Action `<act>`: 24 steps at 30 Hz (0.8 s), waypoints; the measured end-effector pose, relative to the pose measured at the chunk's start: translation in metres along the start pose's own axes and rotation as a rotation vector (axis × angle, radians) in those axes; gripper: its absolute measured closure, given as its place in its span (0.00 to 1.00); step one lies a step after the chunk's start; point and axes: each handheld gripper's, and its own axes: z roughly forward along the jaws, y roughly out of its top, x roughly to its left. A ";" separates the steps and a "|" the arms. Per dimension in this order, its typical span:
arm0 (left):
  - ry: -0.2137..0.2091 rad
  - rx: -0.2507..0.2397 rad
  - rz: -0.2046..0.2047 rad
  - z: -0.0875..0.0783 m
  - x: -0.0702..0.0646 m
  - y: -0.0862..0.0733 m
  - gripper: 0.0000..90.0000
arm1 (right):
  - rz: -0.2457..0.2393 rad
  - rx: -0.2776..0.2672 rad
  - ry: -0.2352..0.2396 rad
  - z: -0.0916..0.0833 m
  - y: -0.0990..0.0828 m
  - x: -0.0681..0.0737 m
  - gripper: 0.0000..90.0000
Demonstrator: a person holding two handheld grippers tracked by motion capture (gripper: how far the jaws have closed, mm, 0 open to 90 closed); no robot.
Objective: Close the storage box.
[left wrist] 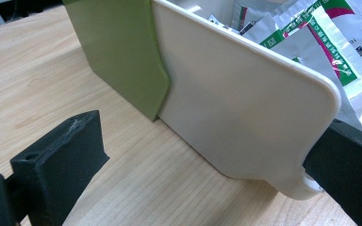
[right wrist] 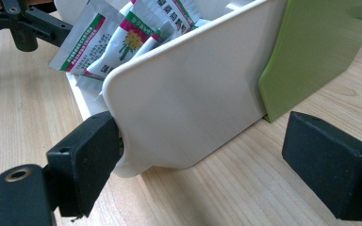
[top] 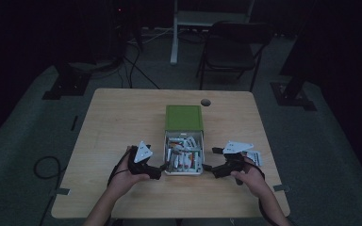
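Jaws of both grippers stand spread apart, gripping nothing. One left gripper (top: 158, 168) and one right gripper (top: 210, 168) flank the front corners of one white drawer (top: 184, 171), each with one jaw against a corner. This drawer, pulled out of one green case (top: 184, 117) on the desk (top: 118, 122), holds several printed sachets (top: 185, 153); the exact count cannot be told.

Jaws spread wide at the bottom of the frame, the left one touching the front corner of the cream drawer (right wrist: 188, 94). Sachets (right wrist: 122, 42) piled inside, upper left. Green case (right wrist: 320, 52) upper right, on the wooden table (right wrist: 245, 188). Other gripper (right wrist: 23, 23) top left.
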 end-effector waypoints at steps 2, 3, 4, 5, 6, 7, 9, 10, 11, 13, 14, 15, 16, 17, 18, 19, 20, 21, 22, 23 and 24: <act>-0.001 0.001 -0.002 0.001 0.001 0.000 0.02 | 0.001 -0.001 -0.003 0.000 0.000 0.000 0.13; -0.002 0.001 -0.002 0.001 0.001 0.001 0.02 | 0.004 0.001 -0.003 0.001 0.001 -0.001 0.13; -0.002 0.001 -0.001 0.001 0.001 0.001 0.02 | 0.005 0.001 -0.003 0.001 0.001 -0.001 0.13; -0.002 0.001 -0.001 0.002 0.002 0.001 0.02 | 0.005 0.000 -0.003 0.001 0.001 -0.002 0.13; -0.002 0.002 0.000 0.002 0.002 0.001 0.02 | 0.005 0.000 -0.005 0.001 0.001 -0.002 0.13; -0.002 0.000 -0.002 0.003 0.003 0.001 0.02 | 0.005 0.000 -0.006 0.001 0.002 -0.002 0.13; -0.001 0.000 -0.005 0.003 0.004 0.002 0.02 | 0.005 0.002 -0.008 0.002 0.002 -0.003 0.13; -0.001 -0.001 -0.008 0.004 0.004 0.002 0.02 | 0.004 0.001 -0.010 0.002 0.003 -0.004 0.13; -0.001 -0.001 -0.007 0.004 0.005 0.002 0.02 | 0.007 0.001 -0.012 0.002 0.003 -0.004 0.13; 0.000 -0.002 -0.011 0.005 0.006 0.003 0.02 | 0.008 0.001 -0.016 0.003 0.003 -0.006 0.13; -0.001 0.000 -0.011 0.006 0.006 0.003 0.02 | 0.008 0.001 -0.019 0.003 0.004 -0.006 0.13; -0.003 0.003 -0.012 0.006 0.006 0.003 0.02 | 0.010 0.000 -0.019 0.003 0.004 -0.007 0.13; -0.004 0.003 -0.012 0.006 0.007 0.004 0.02 | 0.010 -0.002 -0.019 0.003 0.004 -0.007 0.13; -0.004 0.004 -0.011 0.006 0.007 0.004 0.02 | 0.012 -0.004 -0.019 0.003 0.003 -0.007 0.13; -0.004 0.005 -0.011 0.006 0.007 0.004 0.02 | 0.017 -0.004 -0.017 0.003 0.003 -0.007 0.13; -0.005 0.004 -0.013 0.007 0.007 0.004 0.02 | 0.020 -0.004 -0.016 0.004 0.003 -0.008 0.13; -0.006 0.004 -0.014 0.007 0.008 0.004 0.02 | 0.020 -0.005 -0.015 0.004 0.003 -0.008 0.13; -0.006 0.004 -0.015 0.007 0.008 0.004 0.02 | 0.020 -0.005 -0.016 0.004 0.003 -0.009 0.13; -0.006 0.002 -0.018 0.008 0.008 0.004 0.02 | 0.019 -0.005 -0.019 0.004 0.003 -0.009 0.13; -0.005 0.002 -0.018 0.008 0.009 0.004 0.02 | 0.019 -0.005 -0.021 0.004 0.004 -0.009 0.13; -0.003 0.002 -0.016 0.009 0.009 0.005 0.02 | 0.019 -0.003 -0.024 0.004 0.004 -0.010 0.13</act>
